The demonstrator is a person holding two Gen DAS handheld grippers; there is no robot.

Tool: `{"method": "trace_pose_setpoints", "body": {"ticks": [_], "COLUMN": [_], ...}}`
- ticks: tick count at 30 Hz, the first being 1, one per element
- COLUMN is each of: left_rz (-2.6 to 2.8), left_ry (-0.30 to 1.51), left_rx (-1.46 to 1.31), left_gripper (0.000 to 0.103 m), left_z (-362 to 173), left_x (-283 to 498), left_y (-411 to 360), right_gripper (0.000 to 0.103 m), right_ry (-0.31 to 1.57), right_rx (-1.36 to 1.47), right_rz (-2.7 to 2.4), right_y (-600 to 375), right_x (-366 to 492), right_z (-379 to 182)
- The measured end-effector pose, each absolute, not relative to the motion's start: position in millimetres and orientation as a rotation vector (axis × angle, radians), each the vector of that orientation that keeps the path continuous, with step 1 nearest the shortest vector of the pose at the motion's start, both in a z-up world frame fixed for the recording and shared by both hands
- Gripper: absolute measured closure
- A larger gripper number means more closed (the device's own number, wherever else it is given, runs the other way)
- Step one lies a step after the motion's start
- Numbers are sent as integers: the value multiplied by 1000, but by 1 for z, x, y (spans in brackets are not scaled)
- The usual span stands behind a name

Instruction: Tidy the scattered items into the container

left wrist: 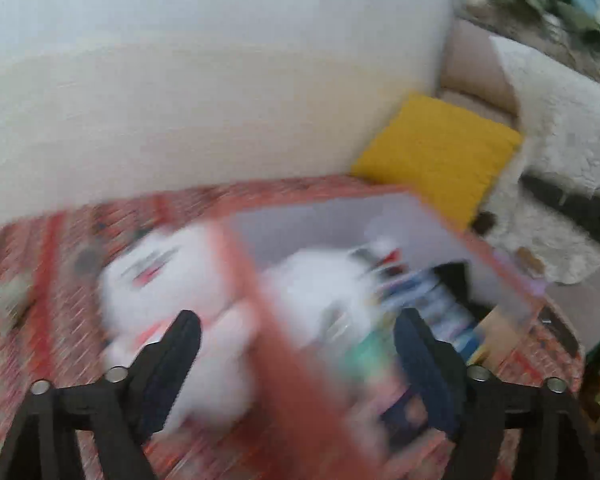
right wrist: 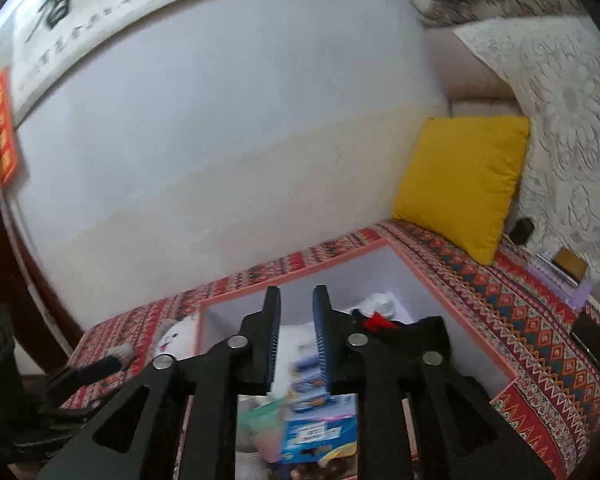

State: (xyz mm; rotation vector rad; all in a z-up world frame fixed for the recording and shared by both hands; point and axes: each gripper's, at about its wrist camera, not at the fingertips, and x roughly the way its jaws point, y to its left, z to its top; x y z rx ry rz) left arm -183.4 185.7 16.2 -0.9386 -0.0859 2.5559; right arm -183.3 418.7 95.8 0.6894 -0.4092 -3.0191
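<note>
Left gripper (left wrist: 298,330): the jaws stand wide apart. Nothing is clamped between them. The view is heavily blurred. The near wall of the container (left wrist: 284,344) runs up between the two fingers, with no visible contact to either pad.

Right gripper (right wrist: 297,336): the jaws are parted by a narrow gap. Blue ridged pads (right wrist: 322,340) line the inner faces. Through the gap a blue packet (right wrist: 306,376) is seen, blurred; the pads do not press on it, and whether it touches either pad cannot be told.

Task items: a white plush toy (right wrist: 172,338) lies on the patterned cloth (right wrist: 500,300), outside the container and just beside its left wall. In the left wrist view the same toy (left wrist: 160,276) shows as a white smear left of the salmon rim.

Container (right wrist: 452,316): an open box with a salmon-pink rim and pale grey inner walls, resting on the patterned cloth. Contents visible:
- a white soft object (right wrist: 296,340) near the left side;
- a small white round item (right wrist: 378,306) at the far corner;
- a black item with a red patch (right wrist: 404,328) at the right;
- a blue printed box (right wrist: 320,436) and a pale green and pink packet (right wrist: 266,420) at the near side.

A yellow cushion (right wrist: 464,184) leans against the sofa beyond the container.
</note>
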Motion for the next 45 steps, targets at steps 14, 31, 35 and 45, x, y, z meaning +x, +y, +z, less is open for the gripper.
{"method": "trace_pose_setpoints", "body": {"ticks": [14,31,35,45], "left_rz": [2940,2778,2737,2775], "left_ry": [-476,-394,-300,-281], "left_rx": [-1257,-1110,-1081,-1109], "left_gripper": [17,17,17,17], "left_z": [-73,-60,-61,-86], "left_x": [-77,-171,-233,-353], "left_y": [-93,-61,-24,-3], "right_gripper": [48,34,34,33], "right_ry": [-29,-185,-322,-328], "right_rx": [528,908,923,1031], "right_rz": [-1738,-2249,-2276,-2279], "right_y": [78,153,197,213], "right_x": [25,-155,-189,-211], "right_z": [121,-3,-14,-40]}}
